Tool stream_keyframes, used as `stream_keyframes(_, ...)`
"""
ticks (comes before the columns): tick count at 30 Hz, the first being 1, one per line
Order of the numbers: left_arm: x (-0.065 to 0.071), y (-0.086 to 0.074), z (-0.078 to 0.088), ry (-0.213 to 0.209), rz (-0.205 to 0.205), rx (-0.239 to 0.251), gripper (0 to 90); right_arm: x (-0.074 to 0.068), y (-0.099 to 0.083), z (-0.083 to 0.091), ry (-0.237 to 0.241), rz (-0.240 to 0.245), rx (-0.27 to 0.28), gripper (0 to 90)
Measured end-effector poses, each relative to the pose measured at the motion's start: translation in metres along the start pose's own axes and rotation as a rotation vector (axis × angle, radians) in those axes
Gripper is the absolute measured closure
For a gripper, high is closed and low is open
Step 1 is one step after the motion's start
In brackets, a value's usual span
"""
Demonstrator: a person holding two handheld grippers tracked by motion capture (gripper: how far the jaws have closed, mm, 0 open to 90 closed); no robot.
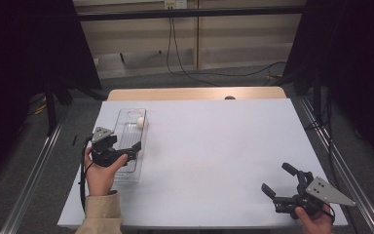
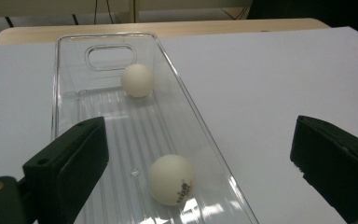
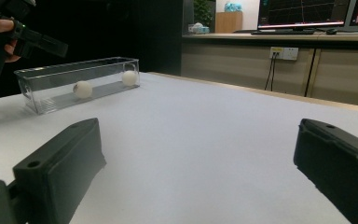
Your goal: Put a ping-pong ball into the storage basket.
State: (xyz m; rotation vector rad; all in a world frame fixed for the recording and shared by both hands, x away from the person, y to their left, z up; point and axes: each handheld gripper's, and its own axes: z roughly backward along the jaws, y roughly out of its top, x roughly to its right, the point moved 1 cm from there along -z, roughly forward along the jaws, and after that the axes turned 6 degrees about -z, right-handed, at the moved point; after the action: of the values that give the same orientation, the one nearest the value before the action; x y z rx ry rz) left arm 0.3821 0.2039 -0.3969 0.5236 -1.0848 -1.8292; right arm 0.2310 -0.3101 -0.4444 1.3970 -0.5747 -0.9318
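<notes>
left gripper (image 2: 198, 154): jaws wide apart, holding nothing | near ball (image 2: 171, 179) in clear tray (image 2: 70, 70), lower centre (red print, unreadable)

- High view: dim overall, white table (image 1: 209, 156) brightest, black at both upper corners; slightly soft, low detail.
- Left gripper view: evenly lit from above; glare on tray (image 2: 65, 93) ribs and near rim, soft shadows under both balls (image 2: 171, 179); jaws near the lens blurred.
- Right gripper view: bright table, dark backdrop at left; glowing monitors (image 3: 303, 11) at top right; near jaws out of focus, faint shadow beside tray.
</notes>
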Motion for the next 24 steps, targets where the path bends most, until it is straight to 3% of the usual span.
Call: stream_keyframes(24,0.013,-0.008,0.013,-0.036,-0.033,0.078,4.2,0.001,0.001,0.001,-0.003,0.002,0.004,0.6)
